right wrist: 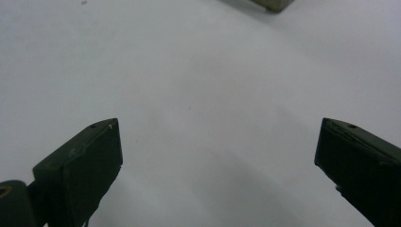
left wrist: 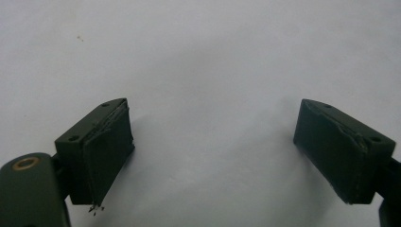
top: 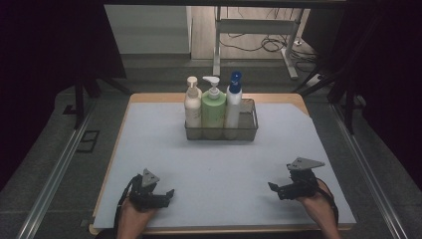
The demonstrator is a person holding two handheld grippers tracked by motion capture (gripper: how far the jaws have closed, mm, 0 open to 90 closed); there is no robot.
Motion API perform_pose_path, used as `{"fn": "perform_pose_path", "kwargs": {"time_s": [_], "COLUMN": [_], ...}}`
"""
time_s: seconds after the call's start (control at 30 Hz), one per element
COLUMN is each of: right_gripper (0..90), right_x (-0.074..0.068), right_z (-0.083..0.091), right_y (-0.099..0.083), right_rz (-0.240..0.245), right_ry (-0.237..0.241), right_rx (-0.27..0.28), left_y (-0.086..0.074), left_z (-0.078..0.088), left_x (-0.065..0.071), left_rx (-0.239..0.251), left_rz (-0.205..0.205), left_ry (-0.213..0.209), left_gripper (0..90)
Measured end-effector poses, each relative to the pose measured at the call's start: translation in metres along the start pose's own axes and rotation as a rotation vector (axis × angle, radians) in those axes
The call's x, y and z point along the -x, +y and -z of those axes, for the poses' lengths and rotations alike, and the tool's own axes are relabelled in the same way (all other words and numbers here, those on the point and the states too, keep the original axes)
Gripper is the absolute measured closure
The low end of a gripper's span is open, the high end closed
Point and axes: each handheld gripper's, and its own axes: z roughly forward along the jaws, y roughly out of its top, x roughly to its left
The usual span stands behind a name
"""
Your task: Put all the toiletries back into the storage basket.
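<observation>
We've got both grippers spread wide with nothing in them: left gripper [top: 166,195] near-left, right gripper [top: 274,189] near-right, probably resting on the mat [top: 214,169]. Three bottles [top: 213,107] sit in the basket [top: 249,130], far center.

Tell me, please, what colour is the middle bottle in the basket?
Light green with a white pump, clearest in the high view.

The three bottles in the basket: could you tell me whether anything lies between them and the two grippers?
Nothing visible does. The left gripper and right gripper rest open near the table's front edge, and only bare mat lies between them and the basket holding the bottles. The basket wall rings the bottles' bases.
</observation>
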Motion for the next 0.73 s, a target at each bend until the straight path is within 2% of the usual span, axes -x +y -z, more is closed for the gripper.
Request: {"fn": "perform_pose_path", "kwargs": {"time_s": [0.3, 0.73], "right_gripper": [1.8, 2.5], "right_x": [-0.006, -0.007], "right_z": [-0.019, -0.021], "right_y": [-0.026, -0.028], "right_rz": [-0.024, -0.017], "right_ry": [0.028, 0.015], "right_rx": [-0.034, -0.041], "left_y": [0.000, 0.000], "left_z": [0.000, 0.000], "left_x": [0.000, 0.000], "left_rx": [0.000, -0.001], "left_rz": [0.001, -0.001], "left_ry": [0.000, 0.000], "left_gripper": [12.3, 12.2]}}
